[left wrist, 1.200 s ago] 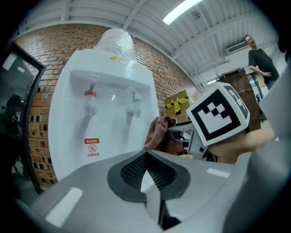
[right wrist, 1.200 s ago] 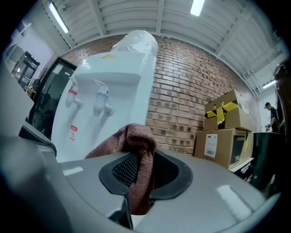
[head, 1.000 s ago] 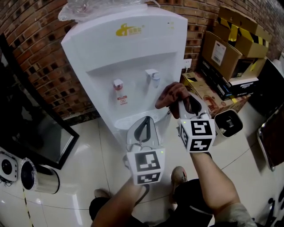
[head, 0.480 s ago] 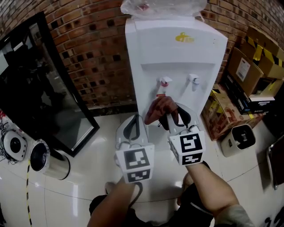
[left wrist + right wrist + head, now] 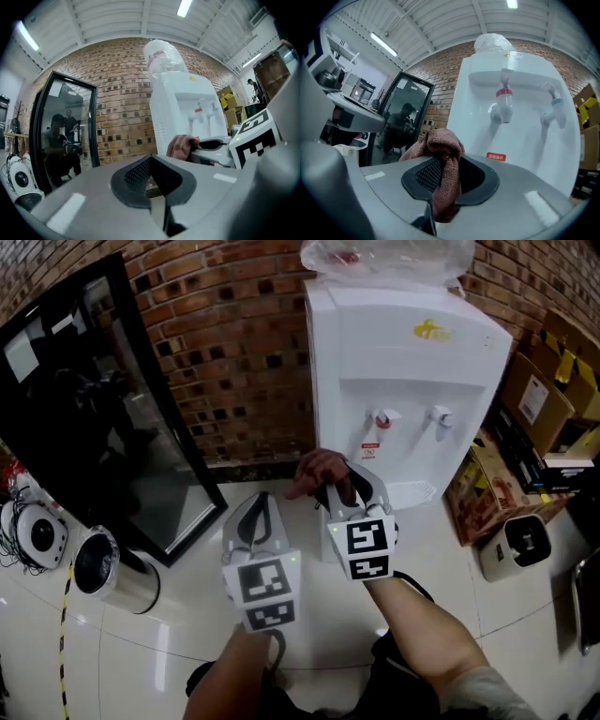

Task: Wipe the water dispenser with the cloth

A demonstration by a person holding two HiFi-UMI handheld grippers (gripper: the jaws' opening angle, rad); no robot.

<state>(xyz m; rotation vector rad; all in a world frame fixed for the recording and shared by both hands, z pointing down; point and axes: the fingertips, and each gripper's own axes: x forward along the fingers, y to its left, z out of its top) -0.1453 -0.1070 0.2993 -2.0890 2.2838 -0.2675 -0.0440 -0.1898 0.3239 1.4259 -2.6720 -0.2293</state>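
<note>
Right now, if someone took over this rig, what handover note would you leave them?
Right tool: shut on the reddish-brown cloth, which is bunched between the jaws; they have just eased slightly wider.
Left tool: shut, empty, beside the right one.
The white water dispenser stands against the brick wall. The cloth is held in front of its lower part; no contact is evident.
Done: cloth gripped. Left: the wiping itself.

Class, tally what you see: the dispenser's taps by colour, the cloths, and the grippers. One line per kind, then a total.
Red tap: 1
Blue tap: 1
Cloth: 1
Grippers: 2 (left gripper, right gripper)
Total: 5
</note>
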